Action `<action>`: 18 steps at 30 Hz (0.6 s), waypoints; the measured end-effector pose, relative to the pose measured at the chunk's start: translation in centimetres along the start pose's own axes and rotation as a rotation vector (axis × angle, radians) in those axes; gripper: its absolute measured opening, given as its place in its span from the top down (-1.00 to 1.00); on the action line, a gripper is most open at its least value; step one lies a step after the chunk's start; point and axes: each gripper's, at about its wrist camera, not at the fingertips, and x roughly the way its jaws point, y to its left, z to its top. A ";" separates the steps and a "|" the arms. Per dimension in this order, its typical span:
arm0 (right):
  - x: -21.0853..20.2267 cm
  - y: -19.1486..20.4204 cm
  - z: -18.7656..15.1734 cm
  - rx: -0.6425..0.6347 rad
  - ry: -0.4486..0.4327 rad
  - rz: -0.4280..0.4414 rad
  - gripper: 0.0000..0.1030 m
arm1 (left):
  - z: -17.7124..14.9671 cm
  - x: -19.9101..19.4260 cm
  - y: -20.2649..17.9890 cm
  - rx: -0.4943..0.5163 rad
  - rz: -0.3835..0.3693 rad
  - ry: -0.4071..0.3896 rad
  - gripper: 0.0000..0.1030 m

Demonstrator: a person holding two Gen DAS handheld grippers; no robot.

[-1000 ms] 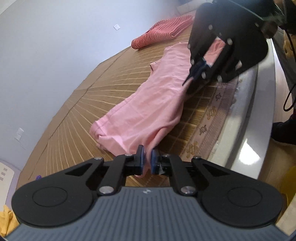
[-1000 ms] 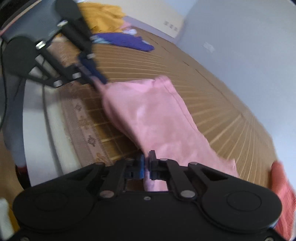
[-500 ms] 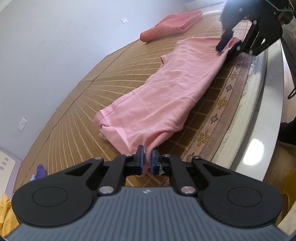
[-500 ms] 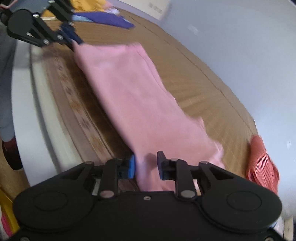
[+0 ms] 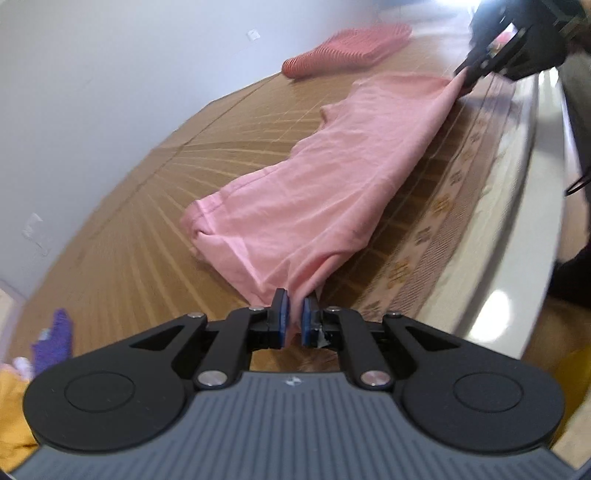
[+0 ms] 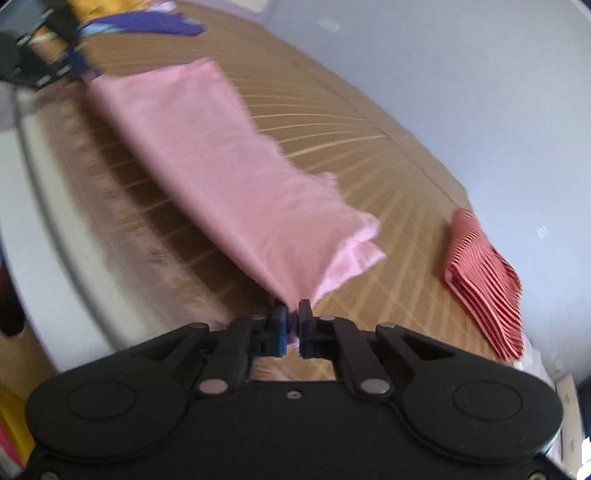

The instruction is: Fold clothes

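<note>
Currently the pink garment [image 5: 332, 192] stretches in a long band between the two tools, each end pinched. The left gripper [image 5: 294, 320] has its jaws nearly together on a bunched corner of the cloth at the near end of its view; the right gripper [image 6: 291, 320] is likewise clamped on the opposite end, a small wad of pink showing between its blue pads [image 6: 281, 328].

The garment runs along the woven bamboo mat [image 5: 155, 206], close to the mat's patterned border [image 5: 436, 221] and the pale bed edge [image 5: 517, 221] beyond it. Toward the wall the mat lies bare and wide. A folded red striped garment [image 6: 484, 284] sits well apart near the wall, and purple clothing [image 6: 147, 22] and yellow clothing [image 5: 11, 413] lie past the left gripper's end.

The cloth is doubled lengthwise, fairly smooth, with loose flaps and a ragged outline along its wall-side edge.
</note>
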 end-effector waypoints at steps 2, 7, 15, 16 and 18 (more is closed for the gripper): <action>0.9 -0.5 0.0 0.010 0.013 -0.002 0.88 | 0.0 0.0 0.0 -0.012 -0.030 -0.009 0.80; 1.5 -1.1 -0.4 0.040 0.026 -0.040 0.88 | -0.3 -0.8 0.7 -0.040 -0.152 -0.035 0.80; 2.9 -4.2 -0.8 0.137 0.055 -0.087 0.88 | -0.2 -2.9 2.8 0.026 -0.188 -0.022 0.81; 3.0 -4.1 -0.8 0.134 0.059 -0.085 0.88 | 0.1 -3.2 2.9 0.026 -0.203 -0.042 0.81; 3.1 -3.7 -0.6 0.120 0.067 -0.089 0.88 | 0.8 -3.3 2.3 0.026 -0.246 -0.077 0.78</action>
